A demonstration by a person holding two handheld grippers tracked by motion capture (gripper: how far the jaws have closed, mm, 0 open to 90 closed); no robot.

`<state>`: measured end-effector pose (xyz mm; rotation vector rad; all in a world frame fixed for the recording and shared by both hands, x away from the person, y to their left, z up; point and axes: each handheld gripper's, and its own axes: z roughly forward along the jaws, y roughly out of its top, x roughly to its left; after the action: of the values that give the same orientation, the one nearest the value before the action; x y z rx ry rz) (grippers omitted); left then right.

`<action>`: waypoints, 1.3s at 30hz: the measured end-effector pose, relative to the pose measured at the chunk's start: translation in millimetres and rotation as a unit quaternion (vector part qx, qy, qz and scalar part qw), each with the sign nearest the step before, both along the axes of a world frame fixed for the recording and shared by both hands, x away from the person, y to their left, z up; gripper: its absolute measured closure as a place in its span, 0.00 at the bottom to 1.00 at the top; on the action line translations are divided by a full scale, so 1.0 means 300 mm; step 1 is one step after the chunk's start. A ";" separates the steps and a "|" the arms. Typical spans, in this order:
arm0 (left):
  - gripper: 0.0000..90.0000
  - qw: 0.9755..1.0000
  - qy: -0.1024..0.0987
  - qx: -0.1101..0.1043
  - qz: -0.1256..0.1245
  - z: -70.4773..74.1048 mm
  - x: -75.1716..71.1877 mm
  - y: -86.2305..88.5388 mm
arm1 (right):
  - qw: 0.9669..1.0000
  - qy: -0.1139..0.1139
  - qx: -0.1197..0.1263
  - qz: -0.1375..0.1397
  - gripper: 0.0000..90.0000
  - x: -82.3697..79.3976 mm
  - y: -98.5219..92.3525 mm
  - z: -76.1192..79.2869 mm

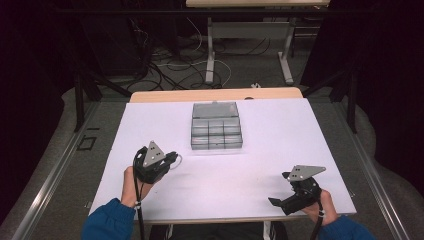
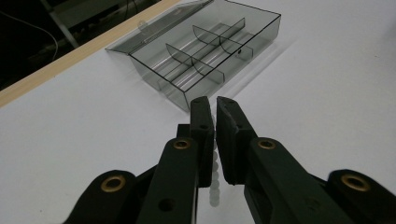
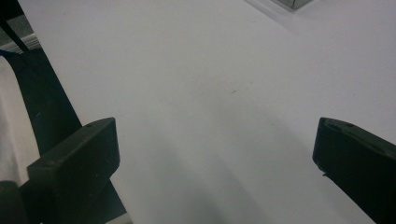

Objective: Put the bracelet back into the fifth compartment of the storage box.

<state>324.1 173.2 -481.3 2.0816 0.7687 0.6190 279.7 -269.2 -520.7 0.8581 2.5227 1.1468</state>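
White table top, matte, with a pale wood edge at its far side. Beyond it, grey floor with loose cables and the legs of a second desk; dark curtains to both sides. Metal rails run along the floor at either flank of the table.

Organizer box of smoky clear plastic, near table centre, toward 12 o'clock from the person. Lid open and laid back on the far side; dividers form small compartments. One small dark speck sits in a compartment in the left gripper view; too small to identify.

Left gripper at about 8 o'clock of the box, near it but apart, held low over the table, jaws aimed toward 2 o'clock at the box's near corner. Jaws nearly together, pinching a string of pale translucent beads that hangs below them. A pale loop shows at the tip in the high view.

Right gripper at 5 o'clock of the box, well apart, near the table's front edge, pointing toward 9 o'clock. Jaws spread wide, nothing between them, bare table below.
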 end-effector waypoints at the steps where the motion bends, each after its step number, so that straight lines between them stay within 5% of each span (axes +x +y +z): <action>1: 0.95 1.000 0.003 0.000 -0.003 0.001 0.003 -0.004 | 1.000 0.004 -0.001 0.003 0.00 0.001 -0.002 0.001; 39: 0.95 0.999 -0.006 -0.013 -0.044 0.036 0.090 -0.131 | 1.000 0.004 -0.003 0.001 0.00 -0.001 0.000 0.000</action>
<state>351.1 134.0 -470.6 2.0734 0.6724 0.5691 279.3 -269.2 -520.8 0.8612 2.5334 1.1393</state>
